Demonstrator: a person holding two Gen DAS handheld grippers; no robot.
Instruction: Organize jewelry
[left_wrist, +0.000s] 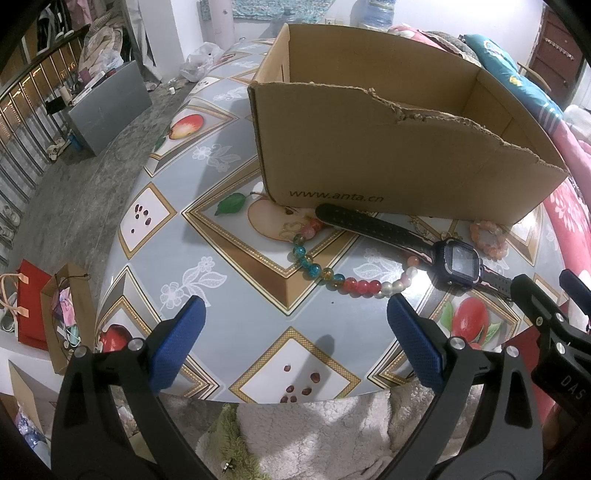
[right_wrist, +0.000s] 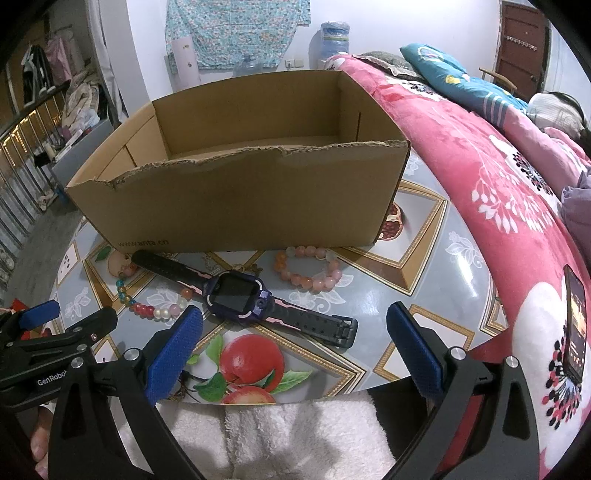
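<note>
— So, where does the jewelry lie?

— On the round table with the glossy fruit-patterned cover (right_wrist: 424, 295), all of it just in front of the open brown cardboard box with a torn front edge (right_wrist: 240, 206). A dark purple smartwatch with a black and pink strap (right_wrist: 238, 295) lies flat, one strap end reaching toward the box, the buckle end toward the table's near edge.

— And the beads?

— A bracelet of blue, red, pearl-white and pink glass beads (left_wrist: 334, 278) curves beside the watch on its left, and part of it passes under the strap. A bracelet of pale orange and pink round beads (right_wrist: 308, 267) sits on the watch's right, close to the box wall, not touching the watch.

— The claws?

— Both spread wide and holding nothing. The left gripper with blue textured pads (left_wrist: 295, 332) hovers at the near edge, facing the multicoloured beads. The right gripper with matching blue pads (right_wrist: 295, 339) hangs over the near edge, the watch's buckle end between its fingers' line of sight.

— Inside the box?

— What shows of the floor looks bare.
</note>
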